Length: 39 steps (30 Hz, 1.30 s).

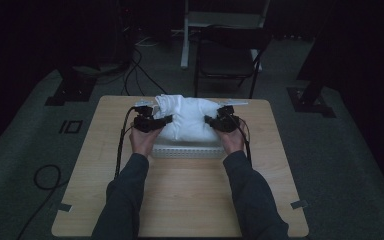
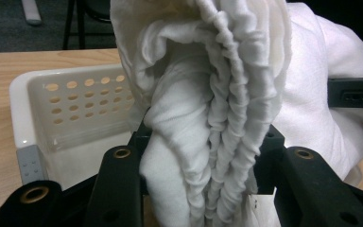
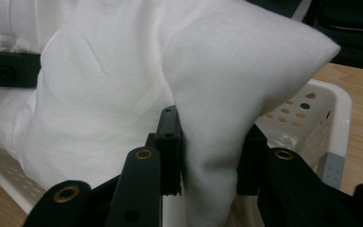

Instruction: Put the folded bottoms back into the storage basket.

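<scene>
Holding a white cloth bundle (image 1: 187,120) between both grippers, over the white perforated basket (image 1: 185,151) that sits mid-table, toward the far edge. Left gripper (image 1: 164,121) is clamped on the bundle's left end; its view shows the gathered, ruched edge (image 2: 227,118) pinched between the jaws. Right gripper (image 1: 211,120) is clamped on the right end, with a thick fold (image 3: 212,156) squeezed between its jaws.

My read on the step: the cloth is either coming out of the basket or going in. I can't tell which from this. The bundle hangs above the basket, its underside at or near the rim in the high view.

Next move needs both hands travelling together, level and at equal height, so neither end slips or drags on the basket wall (image 2: 82,111). Keep both grips tight until the cloth is resting on something. Watch the loose fabric hanging below the jaws; it could snag the rim.

Writing: no brand, label or text readable on the cloth, basket or table (image 1: 180,200).
</scene>
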Each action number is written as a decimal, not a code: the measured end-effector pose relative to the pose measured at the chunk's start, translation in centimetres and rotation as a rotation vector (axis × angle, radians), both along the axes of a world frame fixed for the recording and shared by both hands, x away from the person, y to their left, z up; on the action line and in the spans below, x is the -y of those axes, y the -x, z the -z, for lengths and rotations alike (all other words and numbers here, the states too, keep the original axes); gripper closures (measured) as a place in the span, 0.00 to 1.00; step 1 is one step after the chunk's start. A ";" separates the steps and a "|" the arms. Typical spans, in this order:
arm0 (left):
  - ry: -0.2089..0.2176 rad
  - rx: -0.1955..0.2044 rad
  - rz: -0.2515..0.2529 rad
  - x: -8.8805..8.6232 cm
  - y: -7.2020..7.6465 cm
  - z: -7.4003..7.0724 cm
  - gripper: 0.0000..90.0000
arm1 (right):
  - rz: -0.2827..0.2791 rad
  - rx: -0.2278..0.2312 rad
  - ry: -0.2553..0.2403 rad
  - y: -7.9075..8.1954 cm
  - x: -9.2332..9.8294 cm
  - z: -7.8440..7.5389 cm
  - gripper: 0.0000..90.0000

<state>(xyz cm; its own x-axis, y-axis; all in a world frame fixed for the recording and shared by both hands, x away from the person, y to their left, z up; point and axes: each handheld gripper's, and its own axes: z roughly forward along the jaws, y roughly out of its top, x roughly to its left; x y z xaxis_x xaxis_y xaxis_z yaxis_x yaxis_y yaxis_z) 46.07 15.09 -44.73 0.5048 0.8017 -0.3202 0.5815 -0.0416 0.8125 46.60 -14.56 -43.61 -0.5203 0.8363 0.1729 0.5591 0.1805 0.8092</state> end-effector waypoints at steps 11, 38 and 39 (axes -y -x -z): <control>-0.031 -0.031 -0.008 0.4 -0.4 0.8 0.64 | 0.008 -0.031 0.009 -0.5 -0.1 0.9 0.78; -0.086 -0.085 -0.023 1.2 -0.8 2.2 0.64 | 0.028 -0.085 0.050 -1.1 -0.3 2.8 0.77; -0.086 -0.087 -0.023 1.3 -0.8 2.3 0.64 | 0.030 -0.091 0.057 -1.1 -0.3 2.9 0.77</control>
